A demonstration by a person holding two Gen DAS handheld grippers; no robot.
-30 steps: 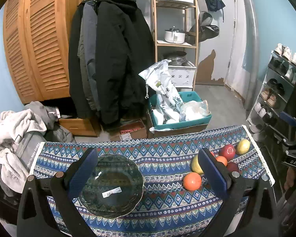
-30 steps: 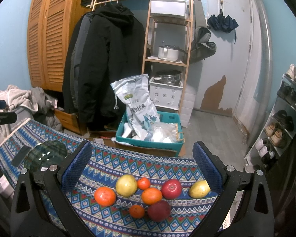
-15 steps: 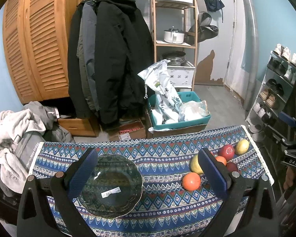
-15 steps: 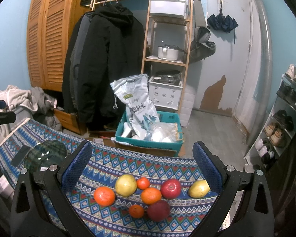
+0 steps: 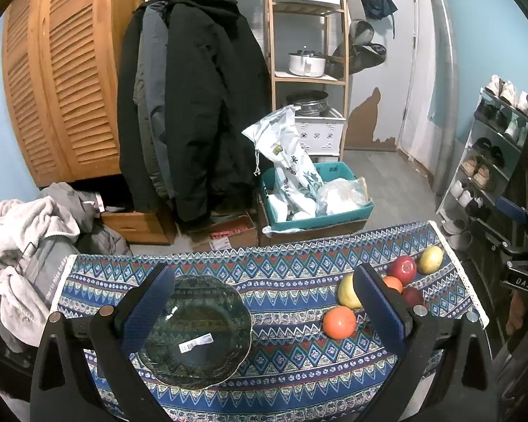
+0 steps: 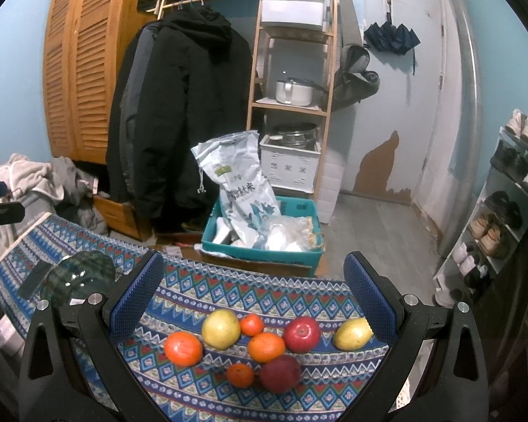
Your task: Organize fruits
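Note:
A dark glass plate [image 5: 197, 330] lies on the patterned tablecloth [image 5: 285, 274], under the left finger of my left gripper [image 5: 264, 311], which is open and empty above the table. Several fruits lie at the cloth's right end: an orange [image 5: 339, 322], a yellow pear [image 5: 346, 292], a red apple [image 5: 402, 269] and a yellow fruit [image 5: 430, 259]. My right gripper [image 6: 253, 307] is open and empty, hovering over the fruit cluster: oranges [image 6: 183, 349], pear [image 6: 221, 328], red apple [image 6: 301, 329], dark apple [image 6: 280, 373]. The plate shows at its left [image 6: 79, 274].
Beyond the table's far edge stand a teal crate with bags [image 5: 316, 200], hanging coats [image 5: 193, 112] and a wooden shelf [image 5: 306, 52]. A laundry pile [image 5: 21, 232] is left of the table. A shoe rack [image 5: 492, 161] is right. The other gripper's body [image 5: 521, 256] is at the right edge.
Both grippers have barely shifted; the left view has drifted slightly. Nothing was grasped or released.

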